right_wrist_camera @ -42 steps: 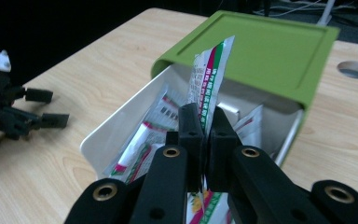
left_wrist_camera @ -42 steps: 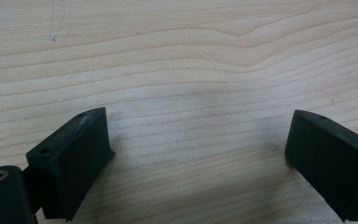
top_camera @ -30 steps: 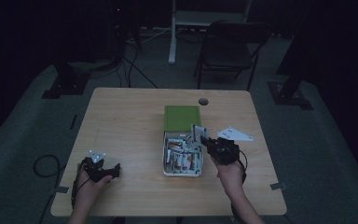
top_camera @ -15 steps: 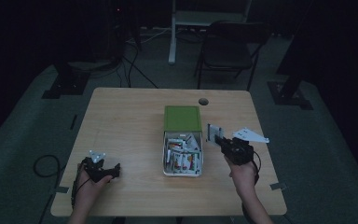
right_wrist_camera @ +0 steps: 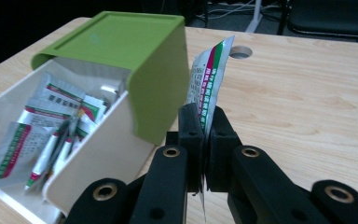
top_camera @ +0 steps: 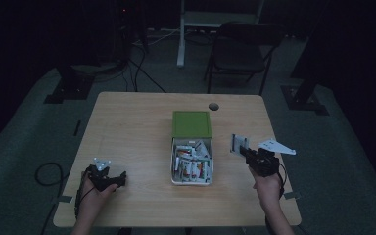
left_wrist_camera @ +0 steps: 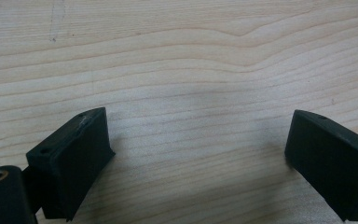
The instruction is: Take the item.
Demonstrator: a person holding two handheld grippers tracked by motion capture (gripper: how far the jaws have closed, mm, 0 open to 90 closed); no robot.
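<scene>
A box of packets sits mid-table, with my grippers to either side.

The white plastic box (top_camera: 192,166) half under its green lid (top_camera: 191,124) lies between my left gripper (top_camera: 108,179) and right gripper (top_camera: 242,149), which pinches a foil packet (right_wrist_camera: 208,88) beside it.

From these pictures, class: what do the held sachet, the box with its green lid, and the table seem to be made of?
Sachet in the right hand-held gripper: probably foil-laminate film, with a silvery sheen and printed face. Box: likely smooth moulded plastic, white walls; green lid with rounded edges, matte. Table: pale wood or wood-look laminate, with visible grain lines.
</scene>
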